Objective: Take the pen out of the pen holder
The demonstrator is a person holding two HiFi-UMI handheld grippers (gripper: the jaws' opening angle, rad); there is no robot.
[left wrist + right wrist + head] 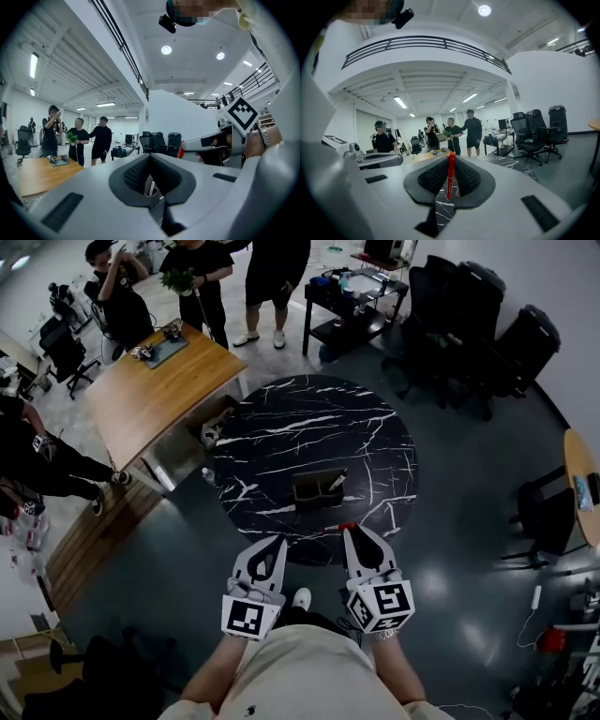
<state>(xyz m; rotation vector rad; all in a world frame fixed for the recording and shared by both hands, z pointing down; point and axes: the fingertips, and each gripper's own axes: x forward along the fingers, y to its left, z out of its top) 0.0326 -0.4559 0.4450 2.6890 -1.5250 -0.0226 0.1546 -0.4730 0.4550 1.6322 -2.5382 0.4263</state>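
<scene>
A dark box-shaped pen holder (315, 489) stands on the round black marble table (281, 418), near its front edge. A white pen (337, 479) leans out of the holder to the right. My right gripper (349, 532) is shut on a red pen (347, 526) just in front of the table edge; in the right gripper view the red pen (450, 174) stands upright between the pads. My left gripper (278, 543) hovers beside it, shut on nothing. Through its jaws in the left gripper view the holder and the white pen (151, 186) show small.
A wooden desk (150, 390) stands to the left of the table, with several people standing behind it. Black office chairs (469, 315) and a black cart (356, 296) are at the back right. A wooden table edge (579, 474) is at the far right.
</scene>
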